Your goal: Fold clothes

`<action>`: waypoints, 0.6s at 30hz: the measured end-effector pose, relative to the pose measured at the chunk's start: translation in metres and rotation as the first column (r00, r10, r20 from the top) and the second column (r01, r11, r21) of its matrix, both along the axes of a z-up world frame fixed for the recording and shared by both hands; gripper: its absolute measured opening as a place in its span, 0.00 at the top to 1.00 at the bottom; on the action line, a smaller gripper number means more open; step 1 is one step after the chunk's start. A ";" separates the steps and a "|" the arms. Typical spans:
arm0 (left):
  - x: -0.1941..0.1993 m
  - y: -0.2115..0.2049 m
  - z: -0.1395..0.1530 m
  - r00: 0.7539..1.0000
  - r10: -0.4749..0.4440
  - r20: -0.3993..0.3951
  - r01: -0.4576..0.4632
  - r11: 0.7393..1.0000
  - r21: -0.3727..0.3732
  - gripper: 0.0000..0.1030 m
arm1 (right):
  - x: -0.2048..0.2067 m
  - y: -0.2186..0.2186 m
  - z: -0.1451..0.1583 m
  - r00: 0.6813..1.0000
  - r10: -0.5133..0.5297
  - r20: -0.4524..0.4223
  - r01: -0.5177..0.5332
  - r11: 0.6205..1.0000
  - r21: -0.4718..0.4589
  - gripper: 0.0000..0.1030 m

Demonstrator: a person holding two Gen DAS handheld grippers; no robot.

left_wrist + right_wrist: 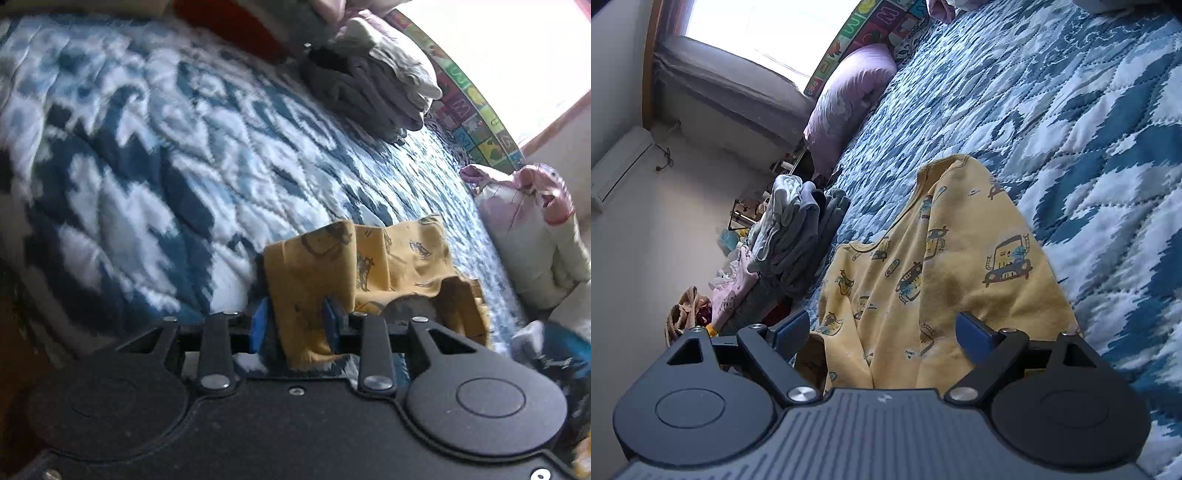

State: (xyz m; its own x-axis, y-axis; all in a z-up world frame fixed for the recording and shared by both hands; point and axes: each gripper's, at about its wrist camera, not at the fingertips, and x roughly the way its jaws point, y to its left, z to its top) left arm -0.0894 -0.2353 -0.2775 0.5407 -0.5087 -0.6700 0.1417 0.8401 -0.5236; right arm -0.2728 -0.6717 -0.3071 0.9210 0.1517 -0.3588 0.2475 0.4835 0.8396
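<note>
A yellow child's garment with cartoon car prints (960, 240) lies rumpled on the blue and white quilt (1071, 110). In the left wrist view a fold of this yellow garment (399, 254) runs up between the blue pads, and my left gripper (295, 325) is shut on it. My right gripper (882, 336) stands open and wide, its blue pads (973, 339) on either side of the cloth and not pressing it. The garment's near edge is hidden under the right gripper's body.
A stack of folded grey and white clothes (373, 85) (798, 229) sits at the quilt's (166, 166) edge. Beside it are a purple pillow (849, 96), a colourful letter mat (472, 107) and a pink and white bundle (532, 229).
</note>
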 end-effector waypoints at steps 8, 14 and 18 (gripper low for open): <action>0.026 -0.021 0.061 0.943 -0.183 0.278 0.095 0.949 0.302 0.95 | 0.001 -0.001 0.000 1.000 0.000 0.010 0.000 1.000 -0.005 0.17; 0.073 -0.009 0.107 0.896 -0.217 0.387 0.047 0.914 0.403 0.95 | 0.002 0.000 0.001 1.000 0.004 0.013 -0.003 1.000 -0.018 0.17; 0.104 -0.008 0.109 0.896 -0.238 0.376 0.055 0.898 0.436 0.95 | 0.002 0.002 0.003 1.000 0.012 0.021 -0.011 0.999 -0.036 0.17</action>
State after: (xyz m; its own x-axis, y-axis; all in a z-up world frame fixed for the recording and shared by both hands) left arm 0.0144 -0.2436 -0.1685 0.7519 -0.3373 -0.5664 0.4043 0.9146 -0.0080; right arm -0.2707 -0.6701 -0.3037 0.9268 0.1499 -0.3444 0.2237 0.5164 0.8266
